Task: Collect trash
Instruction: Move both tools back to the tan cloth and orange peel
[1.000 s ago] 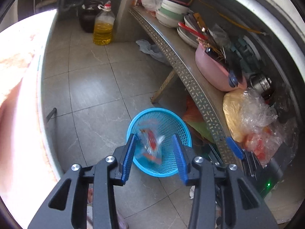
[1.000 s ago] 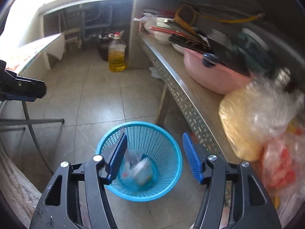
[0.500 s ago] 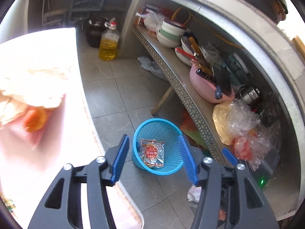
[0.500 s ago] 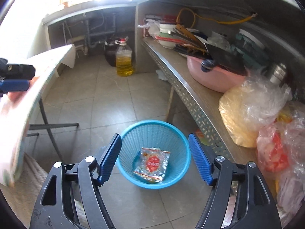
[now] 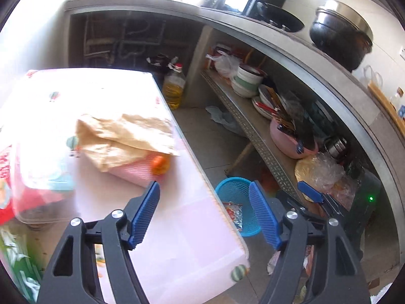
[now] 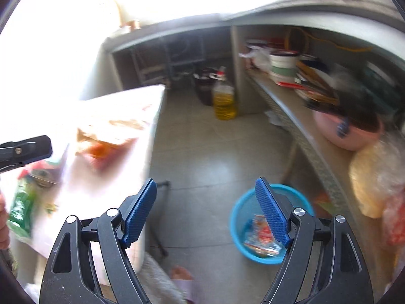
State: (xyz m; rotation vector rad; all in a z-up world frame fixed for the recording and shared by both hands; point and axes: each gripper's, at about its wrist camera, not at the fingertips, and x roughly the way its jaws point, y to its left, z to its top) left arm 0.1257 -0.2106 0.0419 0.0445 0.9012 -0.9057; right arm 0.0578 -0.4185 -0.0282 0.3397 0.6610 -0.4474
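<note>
Left wrist view: our left hand-held gripper, jaws just opening, empty, now looks over the bench instead of the basket. Our right hand-held gripper likewise gapes empty, the wrapper lying in the basket.

Both grippers are lifting away from the blue basket, which is shrinking toward the lower right of each view. The left gripper is swinging over the pink-covered table, where brown paper and an orange fruit are coming into sight; its jaws have just been opening wider, with nothing between them. The right gripper is also rising, its jaws having just spread further, empty. The red snack wrapper, a second ago blurred mid-drop, is now lying in the basket beside other wrappers.
</note>
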